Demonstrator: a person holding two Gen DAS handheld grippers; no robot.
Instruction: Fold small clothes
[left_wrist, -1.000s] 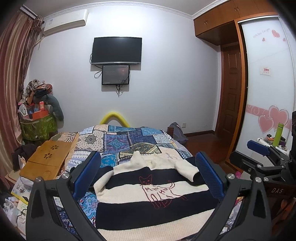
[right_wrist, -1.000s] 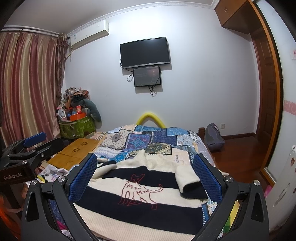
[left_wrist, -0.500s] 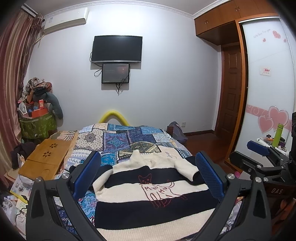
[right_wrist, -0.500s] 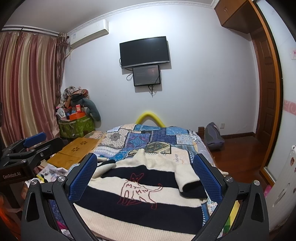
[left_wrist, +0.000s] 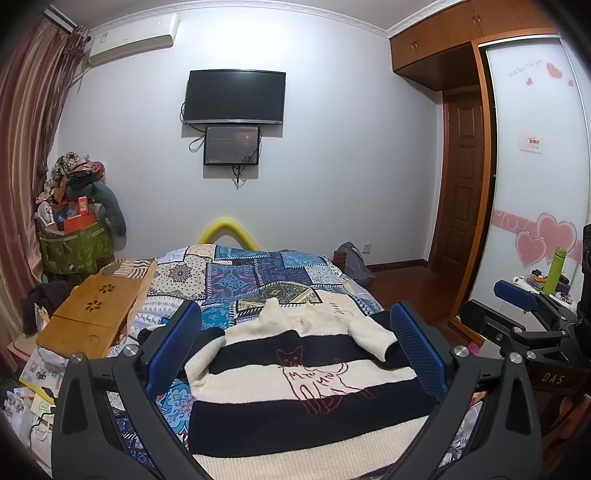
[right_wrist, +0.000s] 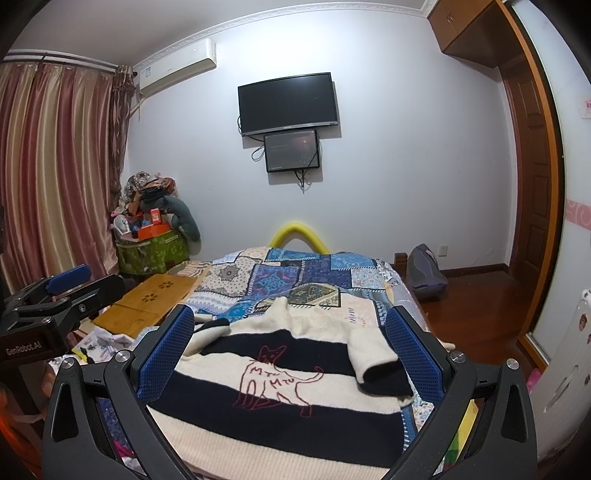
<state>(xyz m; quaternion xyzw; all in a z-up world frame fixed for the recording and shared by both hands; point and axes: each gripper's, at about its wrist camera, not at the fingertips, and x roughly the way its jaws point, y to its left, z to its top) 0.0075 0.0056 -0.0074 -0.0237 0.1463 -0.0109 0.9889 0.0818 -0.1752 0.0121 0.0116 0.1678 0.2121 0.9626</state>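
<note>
The left gripper (left_wrist: 295, 347), a black frame with blue ribbed pads, hangs with its two fingers spread wide and nothing between them. The right gripper (right_wrist: 291, 347), of the same build, is likewise spread and empty. Each shows at the edge of the other's view, the two side by side and apart, both above the near end of the bed and touching no cloth.

Below them lies the cream and navy striped knitted sweater (left_wrist: 295, 384), front up and flat on the blue patchwork quilt (left_wrist: 255, 273) that covers the bed. A cat outlined in red thread (right_wrist: 277, 380) is stitched across its chest. The cream collar points away toward the far wall. The sleeve on the right side is turned in over the body, its cream cuff (right_wrist: 369, 350) resting on a navy stripe; the other sleeve seems to be tucked in too, though the left pad hides most of it.

Just beside the bed on the left stands a low bamboo folding table (left_wrist: 88, 314) with flower cut-outs, and beyond it a green fabric bin (left_wrist: 74, 247) heaped with clothes and boxes. A yellow foam arch (left_wrist: 229, 229) rises past the far edge of the quilt. On the white wall hang a black television (left_wrist: 234, 96) and a smaller dark screen (left_wrist: 231, 144) just beneath it.
</note>
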